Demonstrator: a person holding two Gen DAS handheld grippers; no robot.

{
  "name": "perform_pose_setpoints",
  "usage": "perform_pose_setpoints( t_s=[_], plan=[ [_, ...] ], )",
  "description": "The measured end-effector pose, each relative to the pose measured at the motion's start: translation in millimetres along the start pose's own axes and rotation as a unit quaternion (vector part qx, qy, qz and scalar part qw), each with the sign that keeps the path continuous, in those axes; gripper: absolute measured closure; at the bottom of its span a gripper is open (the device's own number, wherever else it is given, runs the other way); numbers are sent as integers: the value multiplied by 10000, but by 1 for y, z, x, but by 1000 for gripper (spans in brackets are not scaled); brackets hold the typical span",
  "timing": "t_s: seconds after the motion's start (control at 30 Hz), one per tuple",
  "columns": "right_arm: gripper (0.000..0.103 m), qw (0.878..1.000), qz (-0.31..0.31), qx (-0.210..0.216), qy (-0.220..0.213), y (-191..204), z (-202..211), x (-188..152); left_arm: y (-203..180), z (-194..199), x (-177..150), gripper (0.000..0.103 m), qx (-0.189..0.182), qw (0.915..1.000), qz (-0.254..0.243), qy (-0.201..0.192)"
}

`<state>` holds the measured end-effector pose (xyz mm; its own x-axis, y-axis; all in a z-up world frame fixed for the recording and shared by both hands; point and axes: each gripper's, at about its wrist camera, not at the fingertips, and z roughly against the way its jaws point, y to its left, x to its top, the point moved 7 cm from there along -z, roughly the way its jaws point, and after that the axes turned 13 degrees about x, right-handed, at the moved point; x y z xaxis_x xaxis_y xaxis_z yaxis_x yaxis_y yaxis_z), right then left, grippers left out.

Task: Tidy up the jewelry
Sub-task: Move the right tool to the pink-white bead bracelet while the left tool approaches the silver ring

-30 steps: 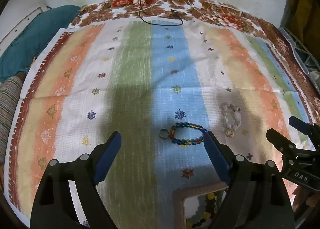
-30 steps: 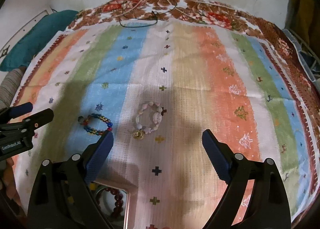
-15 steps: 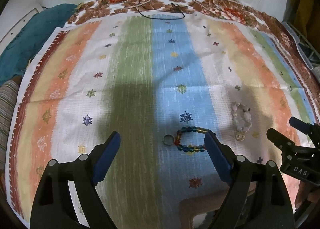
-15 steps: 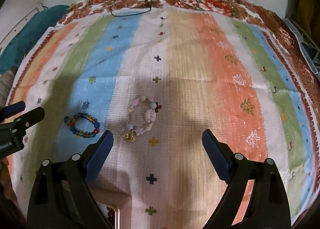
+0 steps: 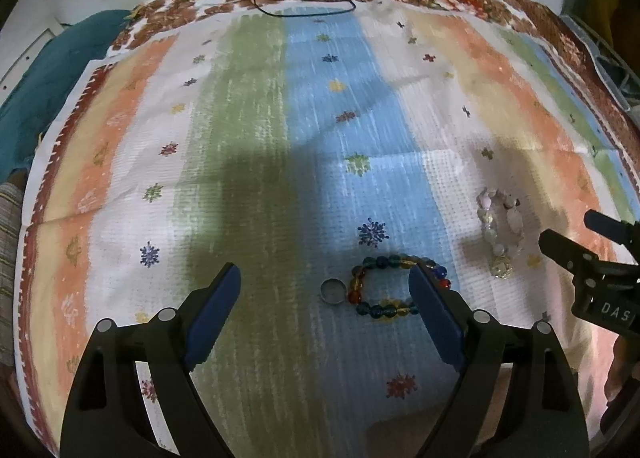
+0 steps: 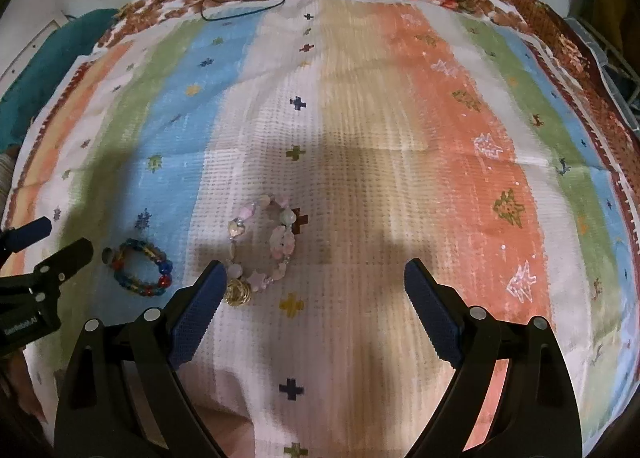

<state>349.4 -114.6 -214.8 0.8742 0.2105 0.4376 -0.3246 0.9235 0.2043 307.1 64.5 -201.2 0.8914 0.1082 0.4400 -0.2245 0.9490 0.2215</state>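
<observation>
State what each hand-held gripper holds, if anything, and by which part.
Nothing is held. The left hand-held gripper and right hand-held gripper both stand open above the cloth.

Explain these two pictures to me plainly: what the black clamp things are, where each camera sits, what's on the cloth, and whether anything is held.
A person carries a two-fingered clamp in each hand, each with a camera looking along its fingers. One picture looks out from the left hand-held gripper, the other from the right hand-held gripper. Both stand open and hold nothing. On the striped cloth lie a colourful bead bracelet, a small metal ring right beside it, and a pale pink bracelet with a gold charm.
</observation>
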Motion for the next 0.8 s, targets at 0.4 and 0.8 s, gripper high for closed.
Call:
perform_pose_setpoints(
  t_s=[0.4, 0.8],
  plan=[
    [12, 9997, -14, -172, 146, -7, -22, 6, 11, -26, -10, 19, 124, 9990, 136, 406],
    [26, 9988, 138, -242, 405, -4, -42, 1, 10, -39, -19, 21, 75, 9981, 96, 598]
  ],
)
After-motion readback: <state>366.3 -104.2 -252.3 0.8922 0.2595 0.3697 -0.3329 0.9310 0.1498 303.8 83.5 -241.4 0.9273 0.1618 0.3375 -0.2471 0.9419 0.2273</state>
